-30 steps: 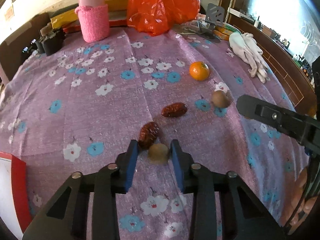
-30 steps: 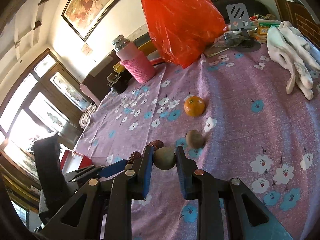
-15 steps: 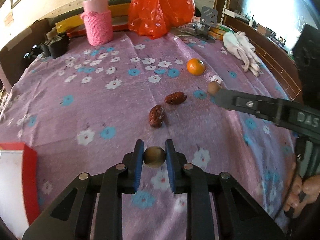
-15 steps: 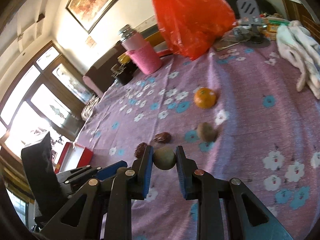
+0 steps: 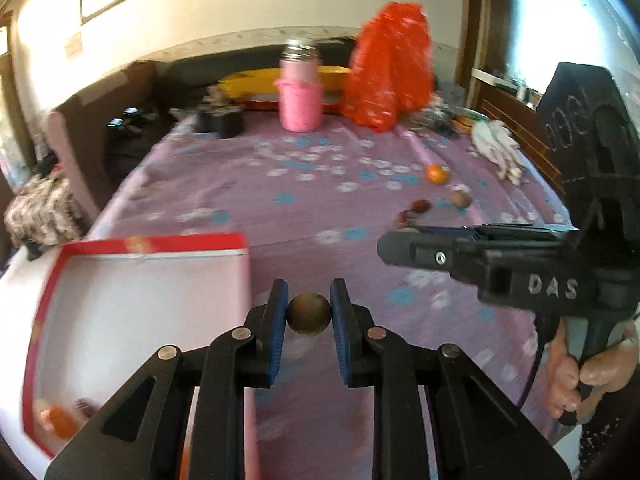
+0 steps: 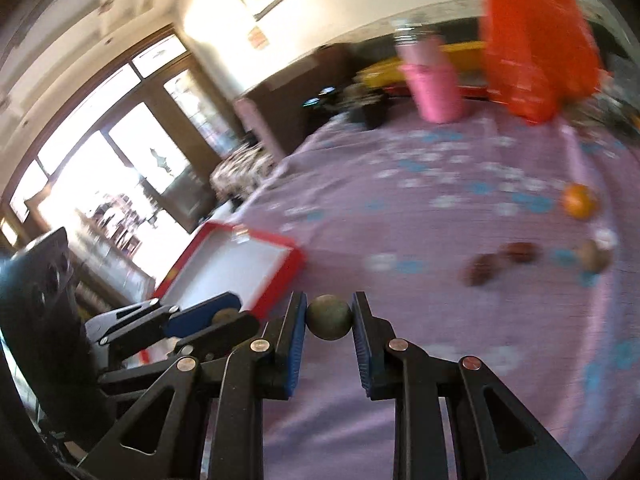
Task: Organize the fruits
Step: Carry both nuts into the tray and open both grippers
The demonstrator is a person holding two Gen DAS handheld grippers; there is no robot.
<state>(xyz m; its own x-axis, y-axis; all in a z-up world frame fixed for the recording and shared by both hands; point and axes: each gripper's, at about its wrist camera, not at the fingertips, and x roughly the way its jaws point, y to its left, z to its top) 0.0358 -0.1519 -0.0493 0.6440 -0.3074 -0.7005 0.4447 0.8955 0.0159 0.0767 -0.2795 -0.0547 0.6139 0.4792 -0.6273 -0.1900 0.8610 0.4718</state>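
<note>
My left gripper is shut on a small round brown fruit, held above the purple flowered cloth beside the right wall of a red-rimmed white box. My right gripper is shut on a round greenish-brown fruit; it shows from the side in the left wrist view, right gripper. An orange, a brown fruit and two red dates lie on the cloth far right. An orange fruit and a dark one sit in the box's near corner.
A pink-sleeved flask, a red plastic bag, dark small items and white gloves stand along the table's far side. A hand grips the right tool. The table's left edge drops off by a chair.
Both grippers have lifted their fruits and swung left, away from the remaining fruits; the red-rimmed box now fills the left of the left wrist view. The left jaws closed on the brown fruit.
</note>
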